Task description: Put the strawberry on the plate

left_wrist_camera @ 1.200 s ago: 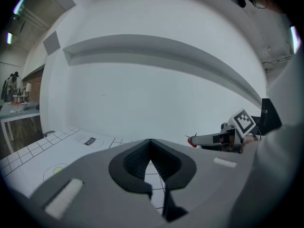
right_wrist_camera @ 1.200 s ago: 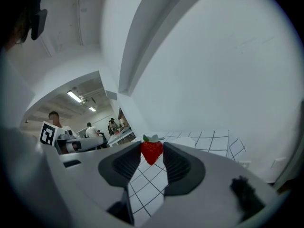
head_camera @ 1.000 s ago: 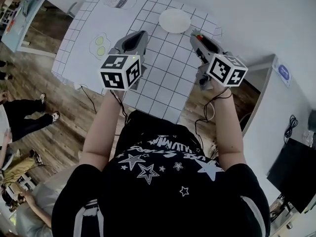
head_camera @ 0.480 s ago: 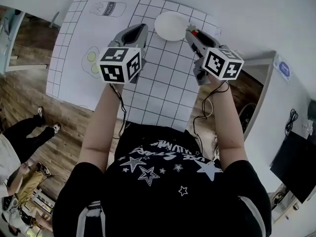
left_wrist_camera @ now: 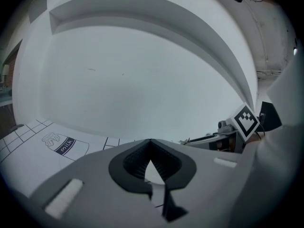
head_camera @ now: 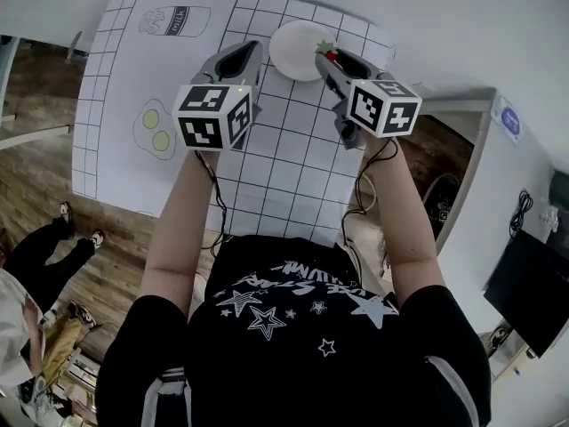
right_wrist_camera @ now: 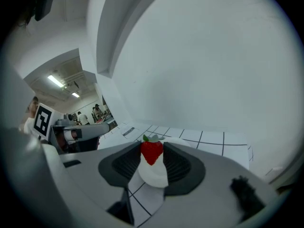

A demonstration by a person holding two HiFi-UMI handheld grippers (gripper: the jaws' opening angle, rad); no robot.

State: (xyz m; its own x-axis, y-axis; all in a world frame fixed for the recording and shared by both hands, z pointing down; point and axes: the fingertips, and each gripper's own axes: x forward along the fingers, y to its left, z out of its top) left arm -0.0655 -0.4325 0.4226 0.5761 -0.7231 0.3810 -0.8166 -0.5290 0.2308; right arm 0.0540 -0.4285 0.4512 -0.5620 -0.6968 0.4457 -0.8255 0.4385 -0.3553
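Note:
A red strawberry [head_camera: 327, 54] with green leaves is pinched at the tip of my right gripper [head_camera: 328, 58], which is shut on it. It hangs over the right rim of the white plate [head_camera: 296, 48] at the far side of the table. In the right gripper view the strawberry [right_wrist_camera: 151, 152] sits between the dark pads, with the plate [right_wrist_camera: 155, 175] right below it. My left gripper [head_camera: 244, 56] hovers just left of the plate. In the left gripper view its jaws [left_wrist_camera: 151, 146] meet at the tips with nothing between them.
A white paper mat [head_camera: 293, 158] with a black grid covers the table. It carries a milk carton drawing [head_camera: 174, 18] at the far left and a fried eggs drawing [head_camera: 153, 128] nearer on the left. A white wall runs behind the table. A wooden floor [head_camera: 53, 203] lies to the left.
Both grippers have moved forward over the table. The right one has carried the strawberry from short of the plate to its right rim. The left one has come level beside the plate.

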